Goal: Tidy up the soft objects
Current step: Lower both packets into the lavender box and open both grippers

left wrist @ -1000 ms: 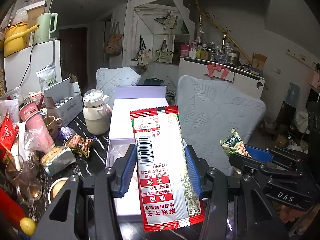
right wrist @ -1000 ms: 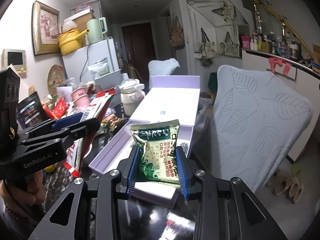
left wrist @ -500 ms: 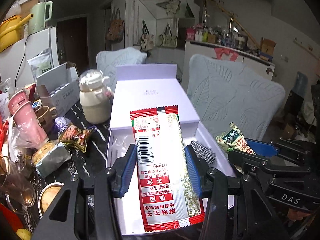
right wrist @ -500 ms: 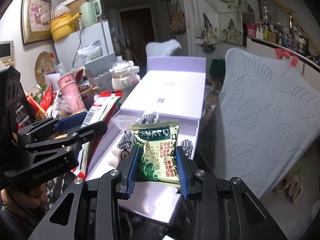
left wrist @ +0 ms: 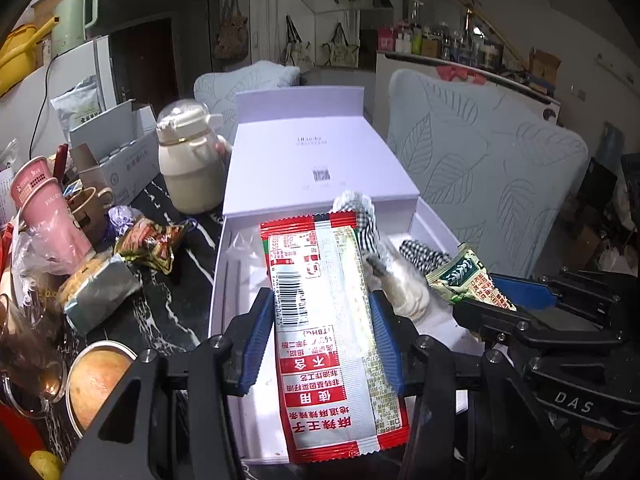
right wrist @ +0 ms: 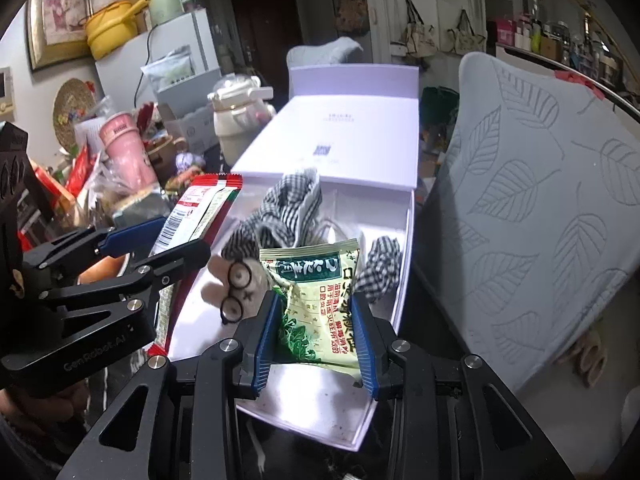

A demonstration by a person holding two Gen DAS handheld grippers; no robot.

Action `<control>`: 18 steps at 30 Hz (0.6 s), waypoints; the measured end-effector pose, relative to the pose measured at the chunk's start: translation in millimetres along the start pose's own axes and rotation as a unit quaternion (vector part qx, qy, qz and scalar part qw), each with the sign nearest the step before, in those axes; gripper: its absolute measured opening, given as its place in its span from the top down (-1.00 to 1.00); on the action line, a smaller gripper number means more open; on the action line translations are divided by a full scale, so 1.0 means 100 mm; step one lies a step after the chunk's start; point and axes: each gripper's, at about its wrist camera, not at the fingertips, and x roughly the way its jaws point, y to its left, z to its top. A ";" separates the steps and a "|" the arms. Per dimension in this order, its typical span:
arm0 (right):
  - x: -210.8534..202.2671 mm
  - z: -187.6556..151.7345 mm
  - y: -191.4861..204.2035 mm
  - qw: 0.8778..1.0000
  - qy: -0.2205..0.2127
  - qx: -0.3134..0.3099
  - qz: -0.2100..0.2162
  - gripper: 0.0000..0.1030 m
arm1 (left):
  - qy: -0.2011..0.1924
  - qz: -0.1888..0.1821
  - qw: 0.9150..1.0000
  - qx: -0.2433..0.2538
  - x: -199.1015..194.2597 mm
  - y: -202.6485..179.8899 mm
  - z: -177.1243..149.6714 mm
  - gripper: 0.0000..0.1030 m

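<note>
Both claws have dropped toward the open white box [left wrist: 320, 168] since a second ago, and its tray now fills the lower view where chair backs showed before. My left claw [left wrist: 320, 336] is closed on a long red-and-white snack packet [left wrist: 324, 320], pads pressing its two long edges about midway, the packet hanging over the tray's left half. My right claw [right wrist: 316, 332] is clamped on a smaller green-and-cream pouch [right wrist: 316, 300], gripped low across its width, above the tray's near right part.

Both packets look light, thin and crinkly; I judge the film slippery, so an edge-on pinch at mid-length suits them, and they should fall flat once let go. Already in the tray lies a plush toy with wire glasses [right wrist: 240, 284], dressed in black-and-white checked cloth [right wrist: 288, 208], soft and easily shoved aside.

Outward, the box sits on a dark marbled table [left wrist: 160, 312] crowded with a cream jug [left wrist: 188, 160], pink cups [left wrist: 48, 216], foil snack bags [left wrist: 152, 244] and a small carton. A pale chair with a leaf-pattern cover [right wrist: 540, 208] stands at the right; a white fridge and a dark door lie beyond.
</note>
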 end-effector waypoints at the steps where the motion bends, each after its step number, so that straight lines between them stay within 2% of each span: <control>1: 0.03 -0.02 0.01 1.000 0.005 0.000 0.000 0.32 | 0.004 0.000 1.000 0.000 0.02 0.00 -0.01 0.07; 9: 0.19 -0.09 0.03 1.000 0.030 -0.003 -0.007 0.32 | 0.031 -0.002 0.999 0.009 0.20 -0.03 -0.08 0.07; 13: 0.25 -0.10 0.04 0.999 0.041 -0.004 -0.010 0.32 | 0.033 0.006 0.999 0.009 0.21 -0.04 -0.10 0.07; 18: 0.32 -0.10 0.07 0.998 0.052 -0.015 -0.029 0.31 | 0.038 0.000 0.999 0.000 0.24 0.00 -0.10 0.06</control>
